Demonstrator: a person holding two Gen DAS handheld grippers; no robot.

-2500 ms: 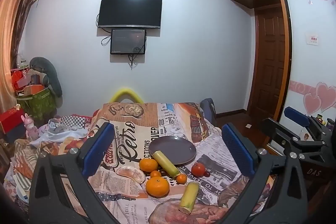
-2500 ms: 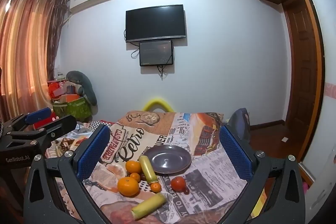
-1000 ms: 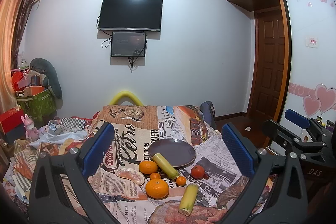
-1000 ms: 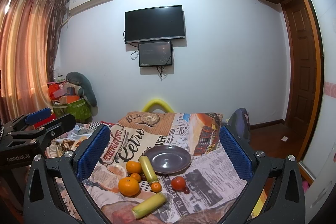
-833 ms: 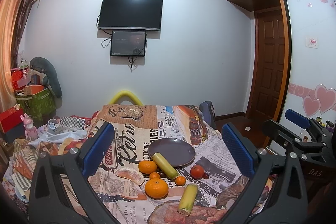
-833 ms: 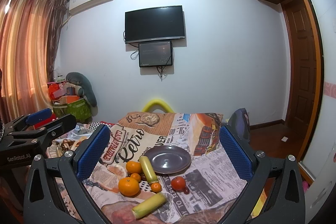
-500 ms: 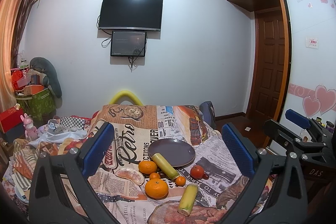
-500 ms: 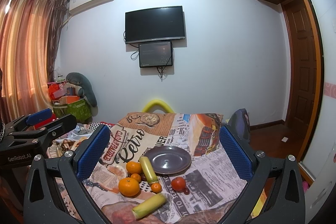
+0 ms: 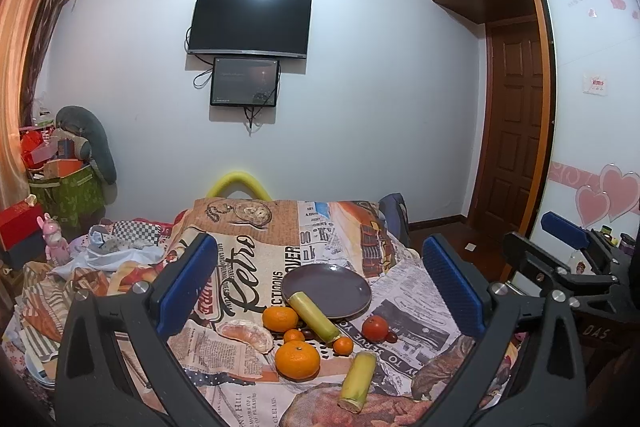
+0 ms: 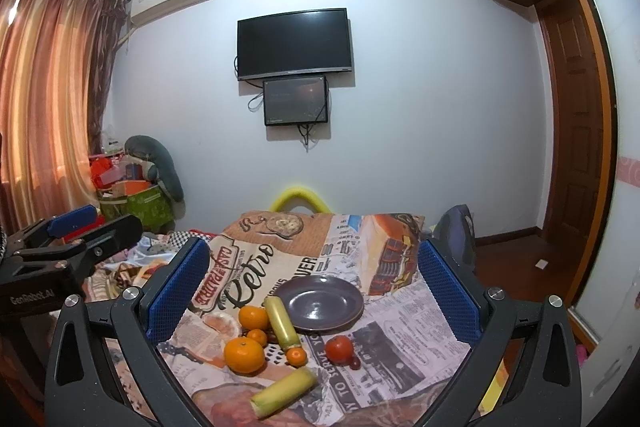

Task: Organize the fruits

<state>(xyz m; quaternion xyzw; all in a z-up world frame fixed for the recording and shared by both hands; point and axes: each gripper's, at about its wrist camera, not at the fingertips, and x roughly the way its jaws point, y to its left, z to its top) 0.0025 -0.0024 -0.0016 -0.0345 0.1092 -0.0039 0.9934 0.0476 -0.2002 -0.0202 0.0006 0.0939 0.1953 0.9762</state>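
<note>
The left black hand-held gripper with blue pads (image 9: 320,285) is held level, jaws spread wide and empty. The right black hand-held gripper with blue pads (image 10: 314,291) is likewise spread wide, holding nothing, just beside the left one.

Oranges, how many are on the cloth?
4: a big orange nearest the camera, a medium one behind it, a small one between them, and another small one at the near end of the yellow-green stick. More may hide behind.
</note>
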